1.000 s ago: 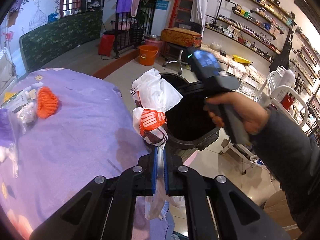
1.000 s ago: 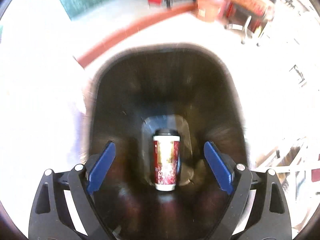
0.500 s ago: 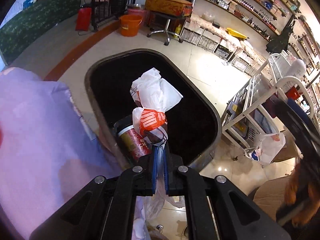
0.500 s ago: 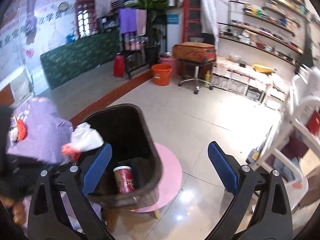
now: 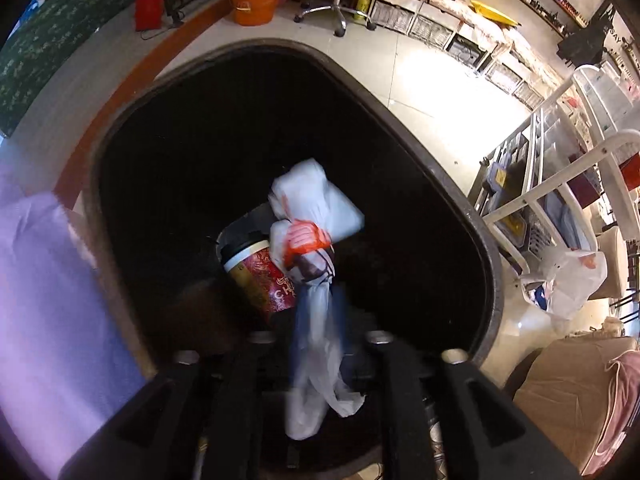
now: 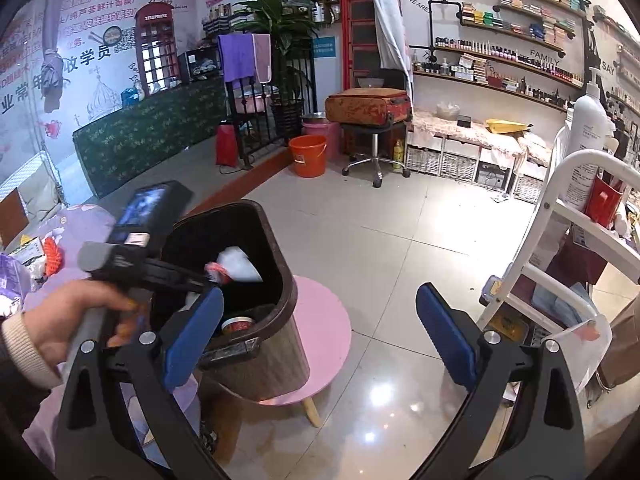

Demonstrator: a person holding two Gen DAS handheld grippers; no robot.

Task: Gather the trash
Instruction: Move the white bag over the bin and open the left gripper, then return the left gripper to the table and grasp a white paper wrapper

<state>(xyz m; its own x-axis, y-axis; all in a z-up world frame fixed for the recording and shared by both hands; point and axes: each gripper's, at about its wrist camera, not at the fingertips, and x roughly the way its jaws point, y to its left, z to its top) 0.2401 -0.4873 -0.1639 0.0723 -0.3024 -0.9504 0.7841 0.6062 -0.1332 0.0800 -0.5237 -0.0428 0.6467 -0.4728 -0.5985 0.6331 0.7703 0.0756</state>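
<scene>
Bag [image 5: 308,232] now over bin [image 5: 472,216]; blurred left hand-held gripper [image 5: 318,320] jaws opening.

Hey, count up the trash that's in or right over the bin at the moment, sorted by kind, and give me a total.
Knotted plastic bag, over the bin, between the left gripper's opening jaws: 1
Red paper cup, lying in the bin: 1
Total: 2
</scene>
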